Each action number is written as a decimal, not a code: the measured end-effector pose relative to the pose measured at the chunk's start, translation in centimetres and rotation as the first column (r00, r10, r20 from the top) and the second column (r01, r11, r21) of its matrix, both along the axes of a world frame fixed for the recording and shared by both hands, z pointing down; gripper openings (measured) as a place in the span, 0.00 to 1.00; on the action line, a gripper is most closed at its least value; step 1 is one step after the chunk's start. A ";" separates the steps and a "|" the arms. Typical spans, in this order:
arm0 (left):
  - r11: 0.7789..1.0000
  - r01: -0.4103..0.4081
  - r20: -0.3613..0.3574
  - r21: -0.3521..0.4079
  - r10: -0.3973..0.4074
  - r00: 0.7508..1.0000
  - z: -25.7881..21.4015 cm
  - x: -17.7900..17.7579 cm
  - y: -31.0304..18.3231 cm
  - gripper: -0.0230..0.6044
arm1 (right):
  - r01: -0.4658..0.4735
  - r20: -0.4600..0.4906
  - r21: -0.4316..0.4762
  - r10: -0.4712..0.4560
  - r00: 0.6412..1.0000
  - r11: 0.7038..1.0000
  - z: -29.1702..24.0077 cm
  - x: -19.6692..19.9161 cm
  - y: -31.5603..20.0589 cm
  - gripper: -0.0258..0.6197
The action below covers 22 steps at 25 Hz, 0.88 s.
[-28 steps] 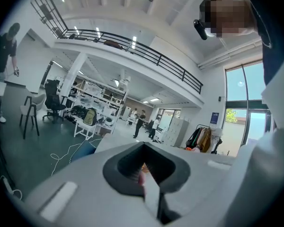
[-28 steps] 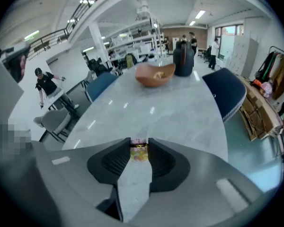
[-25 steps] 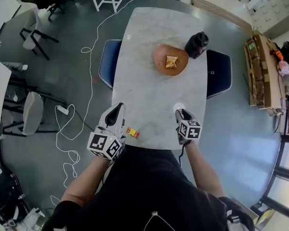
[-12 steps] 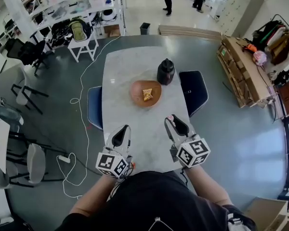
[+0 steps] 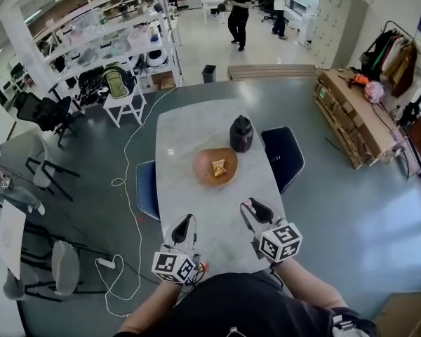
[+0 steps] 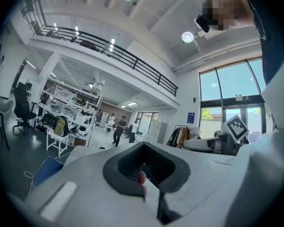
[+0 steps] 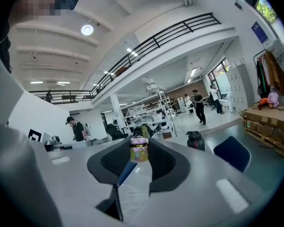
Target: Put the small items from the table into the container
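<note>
Above the near end of the marble worktop (image 5: pixel 189 128), the right tongs (image 5: pixel 251 206) grip a small pink-and-yellow wrapped sweet (image 7: pixel 138 152), while the left tongs (image 5: pixel 186 223) are pinched narrow on a small red piece (image 6: pixel 141 178). Farther along, a brown bowl (image 5: pixel 201 170) carries a yellow packet (image 5: pixel 218 167), with a dark jug (image 5: pixel 241 133) just beside it.
</note>
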State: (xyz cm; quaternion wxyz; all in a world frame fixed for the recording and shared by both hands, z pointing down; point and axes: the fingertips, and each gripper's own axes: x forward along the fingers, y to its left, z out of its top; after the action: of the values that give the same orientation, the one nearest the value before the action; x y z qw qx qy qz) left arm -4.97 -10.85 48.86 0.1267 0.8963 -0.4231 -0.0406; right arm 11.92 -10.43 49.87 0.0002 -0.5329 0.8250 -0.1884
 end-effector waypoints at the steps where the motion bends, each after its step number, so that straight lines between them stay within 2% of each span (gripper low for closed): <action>1: 1.000 0.004 0.001 -0.001 -0.004 1.000 0.1 -0.2 0.0 0.04 | 0.005 -0.001 -0.002 -0.005 1.000 1.000 0.1 -0.2 -0.1 0.26; 7: 0.999 0.034 0.007 -0.008 -0.034 0.999 0.1 -1.5 0.0 0.04 | 0.051 -0.012 -0.051 -0.052 0.999 0.997 1.9 -1.2 -1.8 0.26; 12: 0.997 0.074 0.016 -0.025 -0.074 0.997 0.8 -3.0 -0.2 0.04 | 0.093 -0.046 -0.139 -0.100 0.994 0.986 6.4 -1.2 -6.5 0.26; 17: 0.986 0.151 0.032 -0.064 -0.149 0.988 2.2 -5.7 -0.7 0.04 | 0.178 -0.186 -0.243 -0.226 0.956 0.954 13.1 -2.0 -14.1 0.26; 22: 0.957 0.258 0.061 -0.129 -0.252 0.966 5.0 -10.5 -1.0 0.04 | 0.190 -0.271 -0.386 -0.308 0.912 0.903 22.7 -4.1 -23.6 0.26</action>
State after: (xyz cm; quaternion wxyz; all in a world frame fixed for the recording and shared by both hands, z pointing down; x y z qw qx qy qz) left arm -15.49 -11.82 53.87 0.1719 0.8241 -0.5396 -0.0079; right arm 7.85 -34.01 72.61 -0.2552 -0.4366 0.8285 -0.2405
